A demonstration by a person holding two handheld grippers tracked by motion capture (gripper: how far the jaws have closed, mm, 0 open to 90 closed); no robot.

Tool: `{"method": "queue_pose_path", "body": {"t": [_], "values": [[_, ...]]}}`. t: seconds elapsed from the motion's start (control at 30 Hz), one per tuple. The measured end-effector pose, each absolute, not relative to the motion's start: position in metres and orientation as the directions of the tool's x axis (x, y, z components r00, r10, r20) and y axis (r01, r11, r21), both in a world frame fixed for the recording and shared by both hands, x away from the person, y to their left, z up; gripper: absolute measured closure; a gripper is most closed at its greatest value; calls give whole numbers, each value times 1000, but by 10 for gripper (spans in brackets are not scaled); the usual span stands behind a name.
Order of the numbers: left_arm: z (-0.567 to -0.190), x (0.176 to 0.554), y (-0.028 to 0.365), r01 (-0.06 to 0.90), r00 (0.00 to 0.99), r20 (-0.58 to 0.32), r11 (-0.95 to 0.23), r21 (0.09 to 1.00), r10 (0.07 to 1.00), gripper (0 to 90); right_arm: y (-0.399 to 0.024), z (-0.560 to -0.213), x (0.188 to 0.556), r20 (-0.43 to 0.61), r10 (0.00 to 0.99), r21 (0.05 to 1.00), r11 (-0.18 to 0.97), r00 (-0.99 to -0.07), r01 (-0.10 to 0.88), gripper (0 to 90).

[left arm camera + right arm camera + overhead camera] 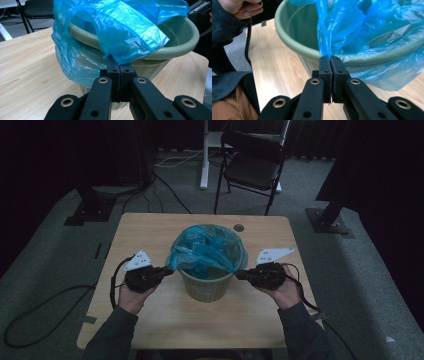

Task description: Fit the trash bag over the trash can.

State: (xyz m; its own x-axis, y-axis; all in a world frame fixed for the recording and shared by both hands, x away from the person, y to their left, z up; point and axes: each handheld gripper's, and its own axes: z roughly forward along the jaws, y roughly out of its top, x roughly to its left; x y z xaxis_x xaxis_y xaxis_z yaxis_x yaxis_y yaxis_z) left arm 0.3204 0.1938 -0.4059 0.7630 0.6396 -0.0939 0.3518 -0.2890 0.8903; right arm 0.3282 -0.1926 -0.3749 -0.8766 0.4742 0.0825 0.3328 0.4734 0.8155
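Observation:
A green plastic bin (207,287) stands in the middle of the wooden table (150,235). A crumpled blue plastic bag (202,251) sits in its mouth and hangs over part of the rim. My left gripper (169,270) is at the bin's left side, shut on an edge of the blue bag (125,32), which spills over the green rim (175,50). At the bin's right side, my right gripper (239,274) is shut on another edge of the bag (352,30), just outside the rim (294,45).
A black folding chair (252,162) stands beyond the table's far edge, next to a white stand leg (204,155). Black stand bases (87,212) (330,220) flank the table. Cables lie on the grey floor. A small round hole (239,227) marks the tabletop behind the bin.

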Motion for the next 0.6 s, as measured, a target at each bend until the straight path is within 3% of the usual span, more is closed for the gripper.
{"method": "queue_pose_path", "body": {"t": [0.6], "values": [[-441,322,195,451,754,-133,-358,818,644,889,-183,-395,322,118,408,760,550,-905,346,885]]}}
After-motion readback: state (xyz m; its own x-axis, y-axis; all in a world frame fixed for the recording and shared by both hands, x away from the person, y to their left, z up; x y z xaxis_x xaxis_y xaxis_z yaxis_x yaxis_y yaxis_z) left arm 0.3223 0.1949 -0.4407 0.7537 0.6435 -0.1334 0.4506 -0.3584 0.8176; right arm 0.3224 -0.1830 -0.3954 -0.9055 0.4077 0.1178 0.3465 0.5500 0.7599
